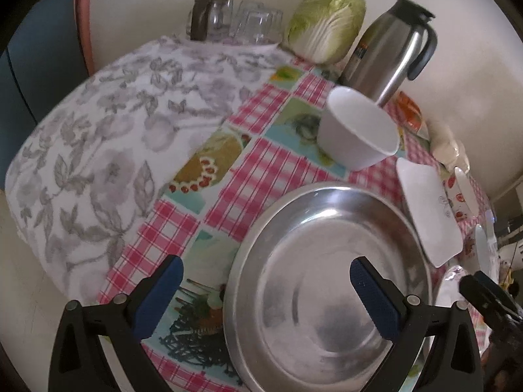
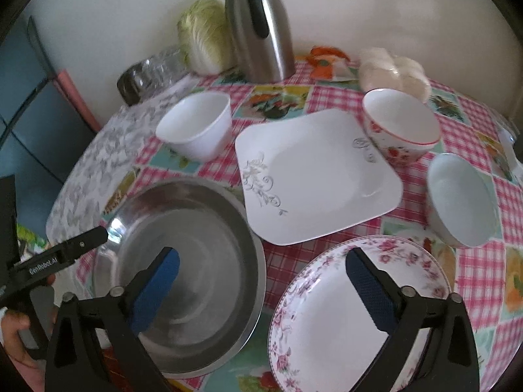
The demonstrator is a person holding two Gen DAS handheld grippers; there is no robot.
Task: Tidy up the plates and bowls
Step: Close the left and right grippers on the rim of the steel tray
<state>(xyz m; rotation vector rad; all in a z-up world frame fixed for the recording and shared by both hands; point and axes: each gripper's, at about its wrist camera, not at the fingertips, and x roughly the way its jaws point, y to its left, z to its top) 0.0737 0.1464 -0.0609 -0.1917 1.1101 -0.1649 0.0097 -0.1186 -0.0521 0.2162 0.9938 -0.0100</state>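
A steel bowl (image 1: 330,281) (image 2: 183,261) sits at the table's near left. My left gripper (image 1: 266,281) is open, its jaws straddling the bowl's left rim; it also shows in the right wrist view (image 2: 81,245) at that rim. My right gripper (image 2: 261,274) is open and empty, above the gap between the steel bowl and a round floral plate (image 2: 356,313). A square white plate (image 2: 317,176) (image 1: 428,209) lies mid-table. A plain white bowl (image 2: 196,124) (image 1: 358,127), a rose-patterned bowl (image 2: 398,124) and a pale bowl (image 2: 461,196) stand around it.
A steel thermos (image 2: 261,23) (image 1: 389,49), a cabbage (image 2: 202,36) (image 1: 327,23), glass cups (image 2: 150,72) (image 1: 235,19), an orange packet (image 2: 327,62) and a bag of white buns (image 2: 395,68) stand along the far wall. A grey floral cloth (image 1: 98,147) covers the table's left side.
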